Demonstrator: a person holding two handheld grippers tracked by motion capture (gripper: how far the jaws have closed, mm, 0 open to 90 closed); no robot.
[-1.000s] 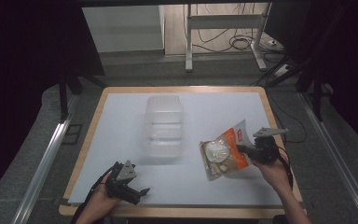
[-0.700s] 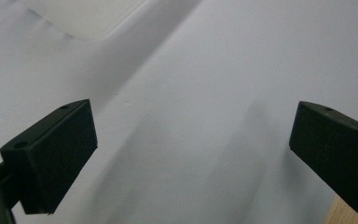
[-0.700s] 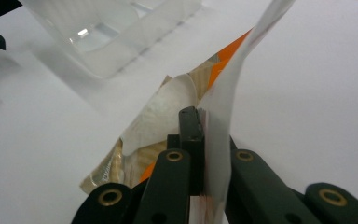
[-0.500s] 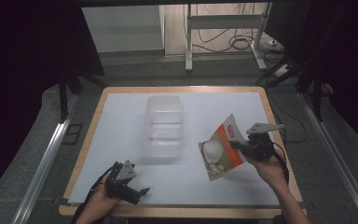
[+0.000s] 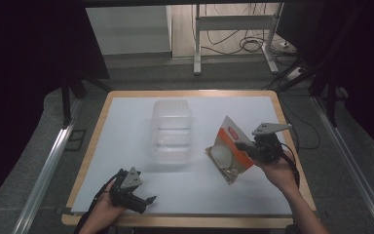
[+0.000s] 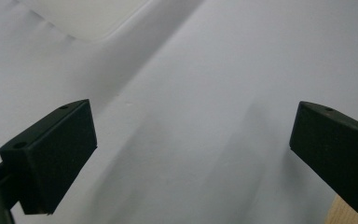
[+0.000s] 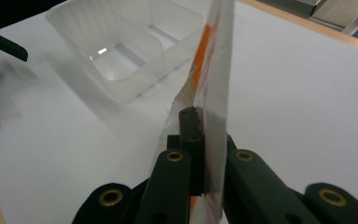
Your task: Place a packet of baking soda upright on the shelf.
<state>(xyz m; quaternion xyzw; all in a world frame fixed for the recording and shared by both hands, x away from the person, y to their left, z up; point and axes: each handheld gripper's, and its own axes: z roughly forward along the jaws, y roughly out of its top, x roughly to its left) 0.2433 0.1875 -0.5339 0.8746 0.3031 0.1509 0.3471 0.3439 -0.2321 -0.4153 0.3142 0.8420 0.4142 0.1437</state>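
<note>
packet (image 5: 230, 148): high view, one flat orange-and-clear pouch, off the table (image 5: 126, 117) and tilted, right of the tub (image 5: 171, 130)
right gripper (image 5: 243, 146): clamped on the packet's edge
left gripper (image 5: 146, 201): near the front edge, spread wide, nothing in it
left gripper view: jaws apart over bare white top
right gripper view: packet (image 7: 214, 70) edge-on, pinched tight; tub (image 7: 126, 44) beyond, empty
handling: looks light, thin, crinkly, likely slick; grip the flat edge seam
count: one packet, one tub, two grippers

Bright overhead light on the white table (image 5: 126, 126), dark surroundings, blurred soft close-ups.
</note>
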